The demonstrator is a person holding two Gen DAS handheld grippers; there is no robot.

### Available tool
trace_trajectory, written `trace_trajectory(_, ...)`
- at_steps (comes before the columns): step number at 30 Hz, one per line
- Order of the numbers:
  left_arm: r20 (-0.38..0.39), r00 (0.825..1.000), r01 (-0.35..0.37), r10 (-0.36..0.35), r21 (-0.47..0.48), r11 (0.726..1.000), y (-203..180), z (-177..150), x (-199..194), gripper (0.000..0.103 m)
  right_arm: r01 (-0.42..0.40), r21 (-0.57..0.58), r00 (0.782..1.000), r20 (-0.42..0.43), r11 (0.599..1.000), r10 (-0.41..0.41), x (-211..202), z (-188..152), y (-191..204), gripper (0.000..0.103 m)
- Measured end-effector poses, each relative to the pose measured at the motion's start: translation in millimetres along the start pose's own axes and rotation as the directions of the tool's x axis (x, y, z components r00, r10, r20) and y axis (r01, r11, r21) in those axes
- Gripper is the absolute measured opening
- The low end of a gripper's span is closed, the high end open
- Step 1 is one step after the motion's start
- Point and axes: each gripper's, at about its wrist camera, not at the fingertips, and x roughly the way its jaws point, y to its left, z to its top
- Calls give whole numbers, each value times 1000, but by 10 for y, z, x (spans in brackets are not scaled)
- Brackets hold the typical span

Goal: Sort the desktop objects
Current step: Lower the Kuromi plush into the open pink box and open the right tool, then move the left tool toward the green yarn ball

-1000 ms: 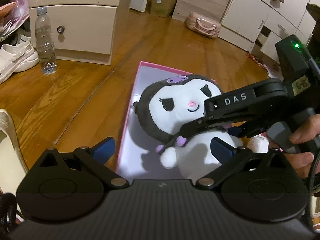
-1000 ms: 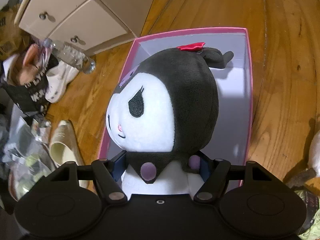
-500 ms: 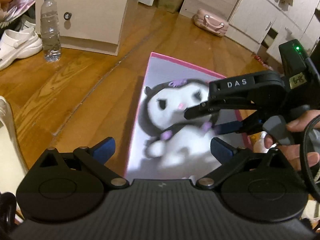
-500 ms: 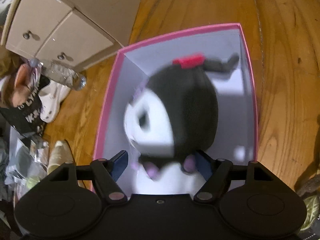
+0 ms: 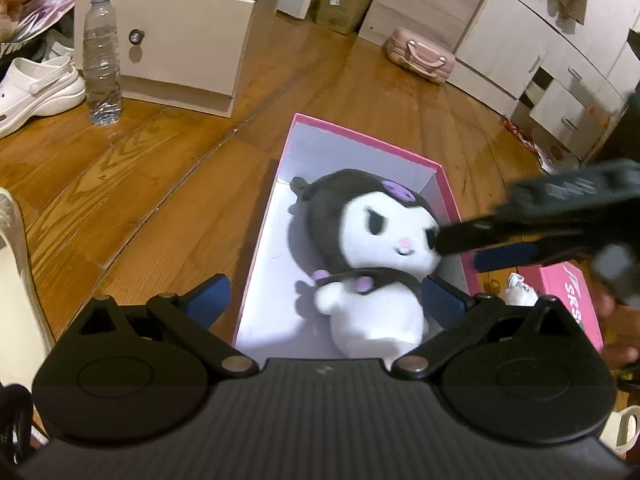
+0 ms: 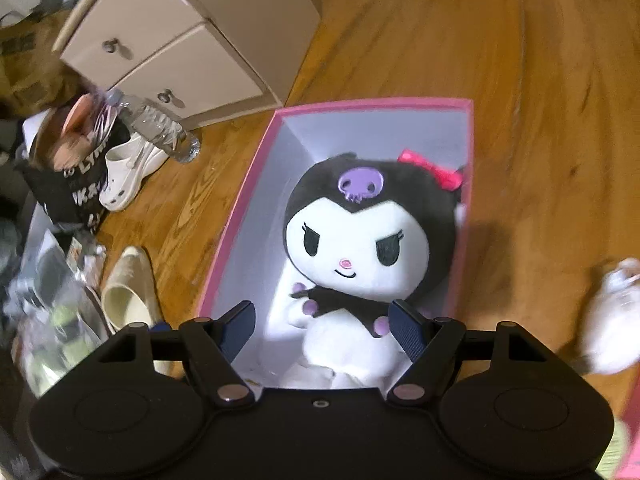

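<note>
Black-and-white plush doll [image 6: 362,248] lies on its back inside the pink box [image 6: 240,216] on the wooden floor [image 5: 132,184]. The right gripper [image 6: 322,326] has just opened and holds nothing; the left gripper [image 5: 326,300] is open too.

The black-and-white plush doll with a purple skull [image 6: 362,248] is now lying face-up inside the pink cardboard box [image 6: 240,216], no longer clamped upright. The right gripper [image 6: 322,322] is opening and backing away.
</note>
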Motion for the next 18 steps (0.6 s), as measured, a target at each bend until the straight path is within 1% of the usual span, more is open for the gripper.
trace_trajectory(2,4,1000,3,-3,10,1000,-72,6,-9,103,20,-21,1000,22,1000,-19,-155,-34,-34,79)
trace_trajectory(4,5,1000,19,-19,22,1000,-162,4,-17,103,21,-22,999,39,1000,-20,-278,-74,-91,79)
trace_trajectory(6,1,1000,17,-17,36,999,-258,-10,-20,103,16,-20,999,42,1000,-16,-365,-122,-158,79)
trace_trajectory(8,-12,1000,-3,4,68,998,-370,-24,-11,103,20,-20,999,43,1000,-20,-407,-178,-228,79)
trace_trajectory(12,-27,1000,-8,11,102,995,-563,-53,-3,103,40,-18,999,31,999,-39,-452,-274,-360,79)
trace_trajectory(16,-50,999,9,-2,142,990,-802,-108,67,103,81,-23,996,29,996,-80,-526,-379,-477,79)
trace_trajectory(18,-58,998,25,-16,173,985,-954,-137,82,103,86,-12,996,33,996,-85,-582,-419,-553,79)
